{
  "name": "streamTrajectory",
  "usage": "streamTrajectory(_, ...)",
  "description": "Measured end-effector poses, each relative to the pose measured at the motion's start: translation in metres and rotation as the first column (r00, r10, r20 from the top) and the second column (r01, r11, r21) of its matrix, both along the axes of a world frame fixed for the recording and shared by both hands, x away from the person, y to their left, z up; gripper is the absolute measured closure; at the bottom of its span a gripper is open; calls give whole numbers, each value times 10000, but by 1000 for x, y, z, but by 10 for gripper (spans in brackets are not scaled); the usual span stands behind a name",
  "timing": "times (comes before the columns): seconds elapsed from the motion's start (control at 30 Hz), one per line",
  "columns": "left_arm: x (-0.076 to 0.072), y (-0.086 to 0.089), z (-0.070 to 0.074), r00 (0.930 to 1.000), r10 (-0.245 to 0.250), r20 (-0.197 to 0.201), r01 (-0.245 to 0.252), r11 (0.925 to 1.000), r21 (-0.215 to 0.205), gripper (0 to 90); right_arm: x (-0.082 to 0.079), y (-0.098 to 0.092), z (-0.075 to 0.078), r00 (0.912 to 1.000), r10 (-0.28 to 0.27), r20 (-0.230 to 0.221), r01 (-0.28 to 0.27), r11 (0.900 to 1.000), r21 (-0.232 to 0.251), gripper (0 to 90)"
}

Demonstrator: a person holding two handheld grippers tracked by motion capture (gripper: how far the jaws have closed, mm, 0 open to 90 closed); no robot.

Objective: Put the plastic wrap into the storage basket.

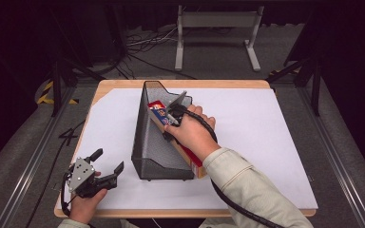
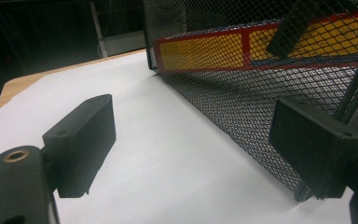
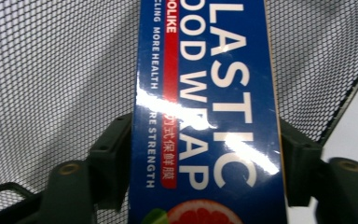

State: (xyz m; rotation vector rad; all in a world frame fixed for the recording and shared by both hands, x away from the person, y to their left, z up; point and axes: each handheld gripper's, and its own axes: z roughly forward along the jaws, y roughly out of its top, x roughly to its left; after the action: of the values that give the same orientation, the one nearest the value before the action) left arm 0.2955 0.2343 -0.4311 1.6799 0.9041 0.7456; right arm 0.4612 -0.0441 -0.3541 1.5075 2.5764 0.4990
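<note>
On the surface: a black mesh file holder (image 1: 157,137) stands on the white sheet (image 1: 266,142) that covers the surface (image 1: 123,84), with its long axis running away from the person and its tall end at the far side.
Task's thing: a long plastic wrap box (image 3: 205,116), blue and red with white lettering, lies slanted inside the mesh file holder, leaning along its right wall; its near end pokes out at the low open front.
Box axis: it runs from the far tall end down toward the person, almost in line with the holder itself.
Right gripper (image 1: 171,116): it reaches in from the holder's right side near the box's far, upper end. In the right gripper view its jaws stand on either side of the box's width, close beside its edges; I cannot tell whether the pads press on it.
Left gripper (image 1: 105,166): it rests low at the near left corner of the sheet, well apart from the box, with jaws wide and nothing between them, pointing toward the holder's left mesh wall (image 2: 242,112).
Nearer hand: the right, by far; the left has the whole holder between it and the box.
Relation that matters: the jaws straddle the box across its long axis, so I judge the next move depends on backing away along the jaws' own line without dragging the box.
</note>
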Motion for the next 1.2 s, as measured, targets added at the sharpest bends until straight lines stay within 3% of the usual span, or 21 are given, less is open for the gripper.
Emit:
streamTrajectory(0.13,0,0,0,10000,-9,10,9,10000,-43,155,-3,0,1,9999,39,110,-40,9999,144,250)
streamTrajectory(0.37,2,-3,0,10000,-78,-44,78,10000,-9,155,-10,-7,14,9935,354,1078,-415,9976,549,182)
streamTrajectory(0.53,2,-2,1,10000,-63,-11,63,10000,-24,155,-16,-16,33,9819,547,1813,-766,9903,1160,162)
streamTrajectory(0.63,2,-3,1,10000,-77,32,78,10000,-54,155,-21,-21,41,9675,751,2415,-1142,9817,1521,162)
streamTrajectory(0.77,3,-3,1,10000,-81,45,81,10000,-52,154,-26,-28,47,9597,849,2678,-1335,9766,1686,161)
streamTrajectory(0.97,4,-5,1,9999,-130,36,130,9999,-36,154,-40,-38,55,9282,1217,3517,-2134,9483,2351,162)
streamTrajectory(1.03,4,-5,1,9999,-128,43,128,9999,-32,154,-44,-40,57,9094,1344,3936,-2479,9350,2536,162)
streamTrajectory(1.1,3,-4,1,9999,-116,50,117,9999,-37,154,-45,-41,58,9019,1499,4051,-2734,9242,2666,162)
streamTrajectory(1.2,3,-3,1,9999,-115,72,115,9999,-81,154,-48,-45,60,8835,1671,4377,-3085,9106,2751,162)
